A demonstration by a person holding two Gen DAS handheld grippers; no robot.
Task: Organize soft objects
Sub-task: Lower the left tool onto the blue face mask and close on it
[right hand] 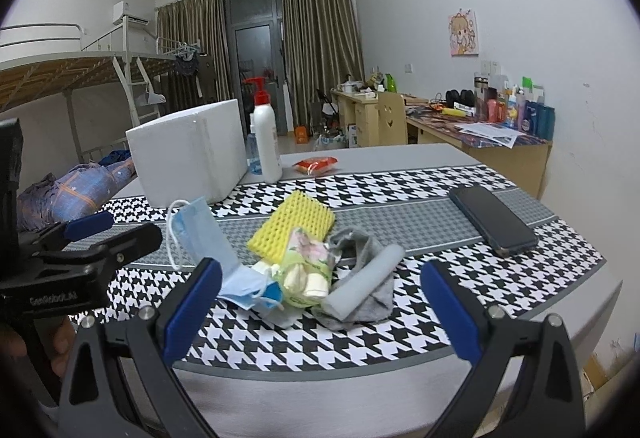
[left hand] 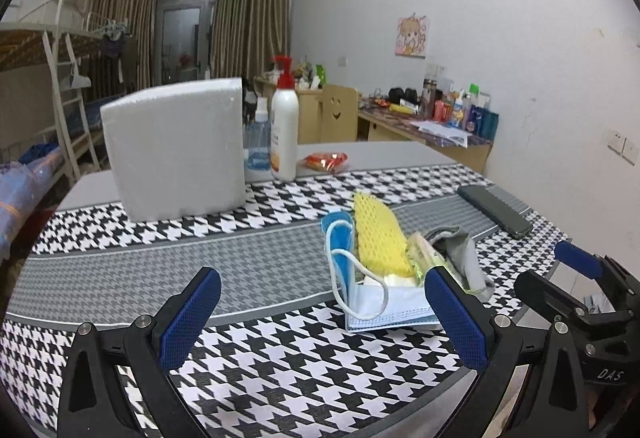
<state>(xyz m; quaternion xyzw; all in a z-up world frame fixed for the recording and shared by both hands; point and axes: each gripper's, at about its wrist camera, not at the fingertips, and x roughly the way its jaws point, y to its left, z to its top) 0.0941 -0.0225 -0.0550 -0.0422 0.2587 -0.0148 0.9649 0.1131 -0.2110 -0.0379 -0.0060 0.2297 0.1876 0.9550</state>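
Note:
A pile of soft things lies on the houndstooth tablecloth: a blue face mask, a yellow foam net, a green tissue pack, a grey sock and a grey foam tube. A white foam box stands behind. My left gripper is open, just before the pile's left side. My right gripper is open and empty, just in front of the pile.
A black phone lies at the right. A white pump bottle, a blue bottle and a red snack packet stand behind the box. The table edge is near me.

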